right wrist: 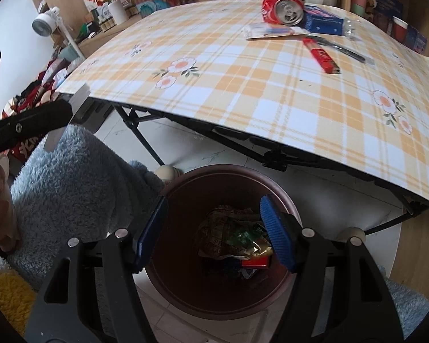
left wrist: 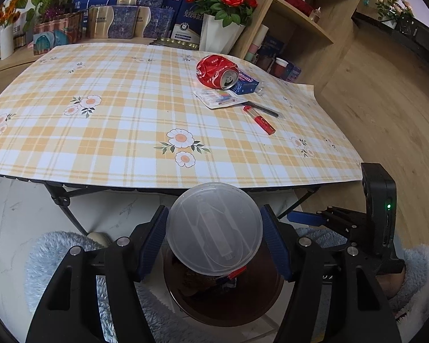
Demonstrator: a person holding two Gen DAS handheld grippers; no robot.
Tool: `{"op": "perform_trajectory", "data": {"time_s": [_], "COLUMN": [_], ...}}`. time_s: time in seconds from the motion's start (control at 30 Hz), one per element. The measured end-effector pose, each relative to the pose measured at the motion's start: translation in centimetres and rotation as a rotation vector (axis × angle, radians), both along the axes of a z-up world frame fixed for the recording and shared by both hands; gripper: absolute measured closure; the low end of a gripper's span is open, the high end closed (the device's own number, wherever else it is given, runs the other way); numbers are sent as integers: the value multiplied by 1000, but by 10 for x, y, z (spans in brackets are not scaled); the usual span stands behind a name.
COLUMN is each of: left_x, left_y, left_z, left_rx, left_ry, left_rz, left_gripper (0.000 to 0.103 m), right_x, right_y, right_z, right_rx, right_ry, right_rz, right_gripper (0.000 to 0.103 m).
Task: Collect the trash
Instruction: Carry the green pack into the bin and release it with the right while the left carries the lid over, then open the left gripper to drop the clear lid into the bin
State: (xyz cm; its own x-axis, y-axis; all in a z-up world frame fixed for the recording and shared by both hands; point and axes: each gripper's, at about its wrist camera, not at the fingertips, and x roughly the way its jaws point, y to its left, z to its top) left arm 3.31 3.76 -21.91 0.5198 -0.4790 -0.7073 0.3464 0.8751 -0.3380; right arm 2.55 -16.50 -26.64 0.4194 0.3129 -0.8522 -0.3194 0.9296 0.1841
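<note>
Jaws of your left gripper clamp a clear round plastic lid by its rim, both blue pads pressed to its sides; the lid hangs over the dark brown trash bin on the floor. Jaws of your right gripper stand wide apart with nothing between them, poised above the same bin, where crumpled wrappers already lie at the bottom.

Your counter carries a yellow-and-white plaid cloth printed with daisies. At its far corner sits a crushed red soda can, touching a blue carton; just beside them lie a flat white blister pack, a black pen and a red tube. Black folding legs support the counter above a pale marbled floor.

Behind the counter: boxed goods, a white pot of red roses, and wooden shelving. Fluffy blue sleeves frame both views.
</note>
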Motion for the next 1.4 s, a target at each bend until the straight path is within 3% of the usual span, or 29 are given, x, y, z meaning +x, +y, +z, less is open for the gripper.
{"op": "perform_trajectory", "data": {"time_s": [0.13, 0.33, 0.43, 0.67, 1.0, 1.4], "left_x": [0, 1, 1, 1, 1, 2], "left_y": [2, 2, 2, -12, -53, -67], "left_z": [-1, -2, -2, -7, -28, -36], "left_rx": [-9, -3, 4, 58, 154, 212], "left_ry": [7, 16, 17, 27, 100, 120], "left_rz": [5, 9, 10, -25, -196, -242], "left_gripper": [39, 39, 39, 39, 39, 39], "right_x": [0, 0, -2, -7, -18, -20], "right_y": [0, -16, -28, -55, -91, -101], "right_z": [4, 16, 24, 30, 29, 24], "right_rx": [-22, -52, -58, -52, -24, -6], "right_ry": [-23, -90, -130, -176, -192, -178], "right_rz": [-15, -106, -153, -253, -405, -451], "right_gripper": [33, 9, 6, 6, 6, 6]}}
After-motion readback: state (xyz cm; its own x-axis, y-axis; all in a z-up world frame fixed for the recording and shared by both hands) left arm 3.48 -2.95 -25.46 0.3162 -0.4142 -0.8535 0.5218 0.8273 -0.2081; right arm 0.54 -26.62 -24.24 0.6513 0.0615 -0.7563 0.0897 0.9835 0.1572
